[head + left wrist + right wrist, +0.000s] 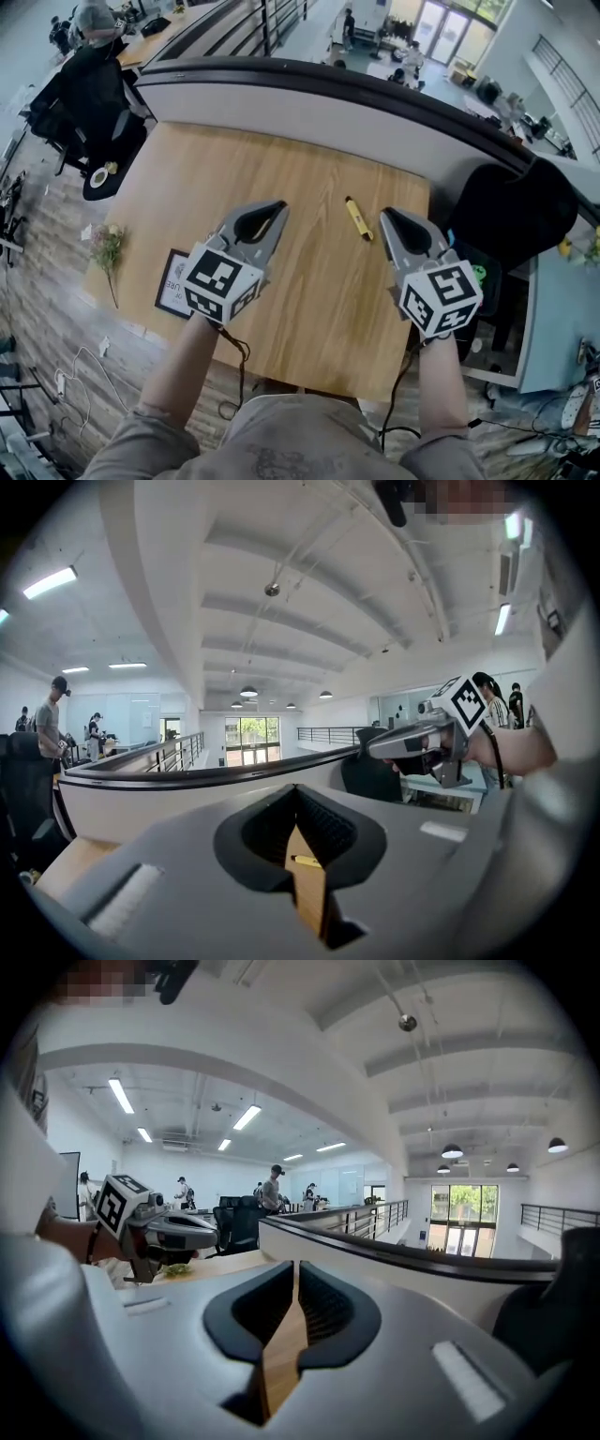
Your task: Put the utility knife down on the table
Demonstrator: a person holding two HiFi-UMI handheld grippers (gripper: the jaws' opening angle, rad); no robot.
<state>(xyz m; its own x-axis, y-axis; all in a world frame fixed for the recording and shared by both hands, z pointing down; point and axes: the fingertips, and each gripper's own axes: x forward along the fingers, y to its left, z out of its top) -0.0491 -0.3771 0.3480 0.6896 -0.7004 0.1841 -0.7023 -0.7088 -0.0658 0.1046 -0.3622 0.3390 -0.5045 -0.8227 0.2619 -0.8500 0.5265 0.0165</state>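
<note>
A yellow utility knife (358, 217) lies flat on the wooden table (281, 159), between and beyond my two grippers. Nothing touches it. My left gripper (278, 208) hangs well above the table, left of the knife, jaws shut and empty. In the left gripper view its tips (295, 789) meet, and the knife (306, 861) shows far below through the gap behind them. My right gripper (386, 216) is held up to the right of the knife. Its tips (294, 1265) are together with nothing between them.
A black-framed card (173, 281) lies at the table's left edge, and a flower sprig (106, 246) lies on the floor beside it. A black chair (520, 211) stands by the table's right corner. A curved low wall (328, 89) runs behind the table. A person sits far back left.
</note>
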